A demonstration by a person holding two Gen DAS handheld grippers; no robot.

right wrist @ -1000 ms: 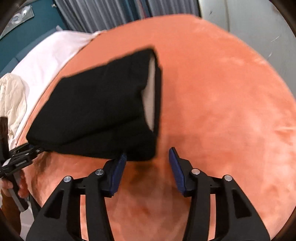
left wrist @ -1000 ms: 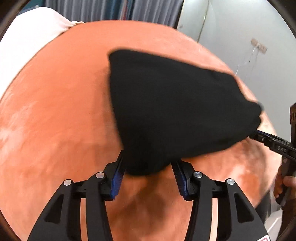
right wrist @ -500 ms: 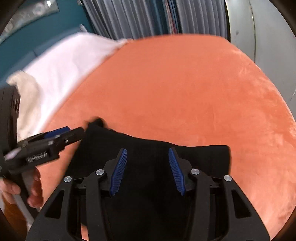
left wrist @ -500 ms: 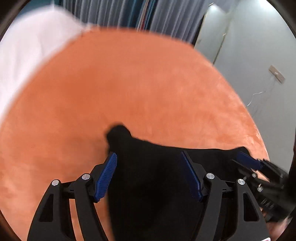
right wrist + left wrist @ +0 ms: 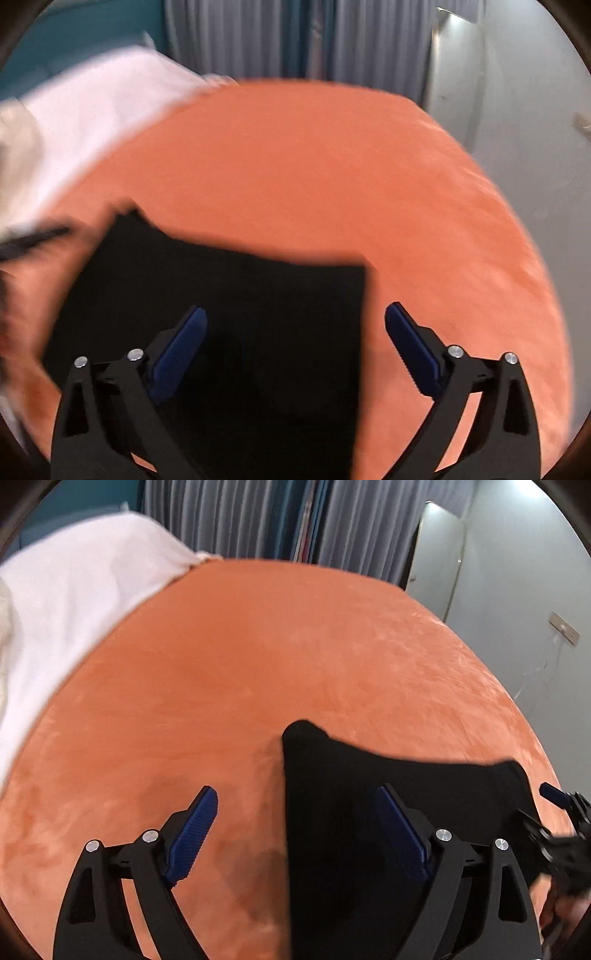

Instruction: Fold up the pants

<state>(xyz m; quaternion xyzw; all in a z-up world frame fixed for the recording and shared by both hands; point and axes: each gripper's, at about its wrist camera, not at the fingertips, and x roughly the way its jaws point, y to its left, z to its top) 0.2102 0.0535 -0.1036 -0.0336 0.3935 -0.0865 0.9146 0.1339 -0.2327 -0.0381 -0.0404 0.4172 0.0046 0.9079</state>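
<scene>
- 1 broad orange blanket [image 5: 258, 672] fills most of both views, plush and grippy-looking, so I judge cloth will drag on it rather than slide.
- The white bedding [image 5: 74, 602] lies at 10 o'clock beyond the blanket's edge, well apart from my work.
- The black pants [image 5: 229, 314] sit on the blanket as a compact folded block: at 5 o'clock in my left view, from 6 to 8 o'clock in my right. They look soft, light and limp, several layers thick, so I judge they will sag if I lift by 1 layer only.
- I would take hold at the 2 near corners, pinching all layers together, or at the raised corner at 12 o'clock of the block.
- My right tongs [image 5: 295, 343] stand wide, holding nothing, the pants' right edge below the gap.
- My left tongs [image 5: 297, 825] are also wide and hold nothing, straddling the pants' left edge; whether the pads touch cloth I cannot tell.
</scene>
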